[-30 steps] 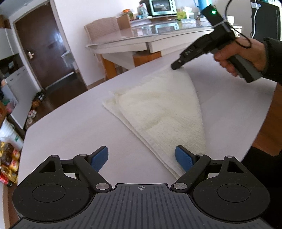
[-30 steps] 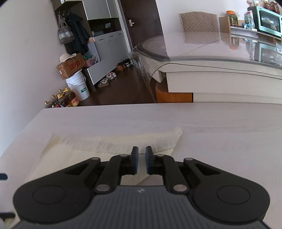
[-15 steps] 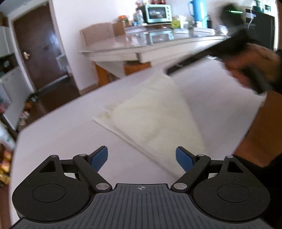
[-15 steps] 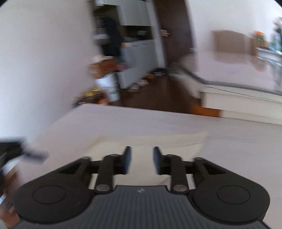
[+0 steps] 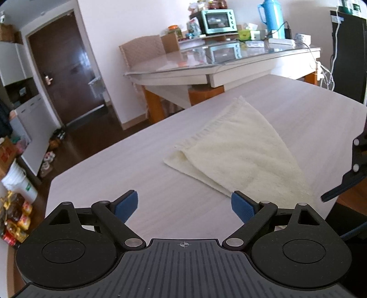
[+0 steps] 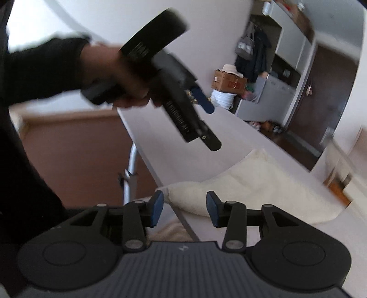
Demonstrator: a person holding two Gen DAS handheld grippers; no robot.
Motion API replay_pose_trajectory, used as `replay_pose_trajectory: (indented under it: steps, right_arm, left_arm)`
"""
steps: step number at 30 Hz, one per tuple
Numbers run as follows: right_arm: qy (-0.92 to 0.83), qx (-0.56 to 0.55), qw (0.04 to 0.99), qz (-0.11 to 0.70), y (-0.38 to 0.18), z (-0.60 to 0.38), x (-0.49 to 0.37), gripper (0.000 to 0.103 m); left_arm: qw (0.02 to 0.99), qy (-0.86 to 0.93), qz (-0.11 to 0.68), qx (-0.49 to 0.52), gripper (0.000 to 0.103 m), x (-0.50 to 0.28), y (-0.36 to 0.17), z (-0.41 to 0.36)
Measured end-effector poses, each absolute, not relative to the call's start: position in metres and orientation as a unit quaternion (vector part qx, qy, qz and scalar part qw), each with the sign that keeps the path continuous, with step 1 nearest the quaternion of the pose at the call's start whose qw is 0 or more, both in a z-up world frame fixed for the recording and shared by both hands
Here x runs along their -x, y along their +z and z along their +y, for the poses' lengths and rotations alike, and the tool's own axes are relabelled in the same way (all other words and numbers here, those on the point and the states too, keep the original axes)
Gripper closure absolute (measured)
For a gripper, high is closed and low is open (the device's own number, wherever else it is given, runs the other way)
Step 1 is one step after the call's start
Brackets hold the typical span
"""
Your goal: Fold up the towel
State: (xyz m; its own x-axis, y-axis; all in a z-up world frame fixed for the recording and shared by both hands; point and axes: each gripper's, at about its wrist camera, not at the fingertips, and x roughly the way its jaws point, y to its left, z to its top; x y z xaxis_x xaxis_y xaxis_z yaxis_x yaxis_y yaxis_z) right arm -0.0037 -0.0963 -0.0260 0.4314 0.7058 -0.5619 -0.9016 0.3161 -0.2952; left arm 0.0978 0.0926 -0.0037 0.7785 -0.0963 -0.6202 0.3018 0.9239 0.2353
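Note:
A cream towel (image 5: 240, 155) lies folded flat on the pale wooden table (image 5: 128, 174); its near corner hangs by the table's front edge. My left gripper (image 5: 184, 206) is open and empty, above the table just left of the towel's near corner. My right gripper (image 6: 184, 208) is open and empty, with the towel's near corner (image 6: 190, 197) in front of its fingertips. The right gripper shows at the right edge of the left wrist view (image 5: 351, 174). The left gripper shows held in a hand in the right wrist view (image 6: 201, 119).
A glass-topped table (image 5: 206, 66) with a toaster oven (image 5: 218, 20) and a blue jug (image 5: 273, 18) stands behind. A chair (image 5: 144, 52) sits at its left. A dark door (image 5: 64, 75) is far left. The table's front edge (image 6: 146, 158) drops off beside the towel.
My right gripper let go of the towel's far corner, opened, and swung round to the near corner by the table's front edge. My left gripper stayed open and shifted slightly.

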Motion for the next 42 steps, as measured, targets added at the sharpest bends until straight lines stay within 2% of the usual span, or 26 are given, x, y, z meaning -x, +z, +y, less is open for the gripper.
replay_pose_trajectory:
  steps: [8, 11, 12, 15, 26, 35, 42]
  right_arm:
    - [0.463, 0.362, 0.800, 0.120, -0.047, -0.073, 0.025, 0.060]
    - [0.463, 0.370, 0.797, 0.118, -0.050, -0.070, 0.029, 0.072]
    - [0.462, 0.372, 0.797, 0.117, -0.051, -0.069, 0.029, 0.084]
    - [0.464, 0.369, 0.796, 0.118, -0.046, -0.071, 0.030, 0.088]
    - [0.535, 0.256, 0.782, 0.190, 0.005, -0.123, 0.023, 0.088]
    - [0.555, 0.234, 0.770, 0.212, 0.018, -0.144, 0.012, 0.088]
    - [0.564, 0.216, 0.768, 0.211, 0.043, -0.157, -0.023, 0.089]
  left_arm:
    - [0.929, -0.114, 0.311, -0.164, 0.010, -0.100, -0.005, 0.096]
    - [0.930, -0.114, 0.310, -0.163, 0.010, -0.101, -0.006, 0.097]
    - [0.930, -0.114, 0.310, -0.162, 0.010, -0.102, -0.006, 0.098]
    - [0.929, -0.115, 0.312, -0.161, 0.010, -0.104, -0.005, 0.100]
    - [0.916, -0.142, 0.324, -0.191, 0.010, -0.153, -0.003, 0.091]
    - [0.887, -0.145, 0.360, -0.248, 0.010, -0.169, -0.022, 0.084]
    - [0.887, -0.151, 0.372, -0.229, 0.009, -0.171, -0.025, 0.094]
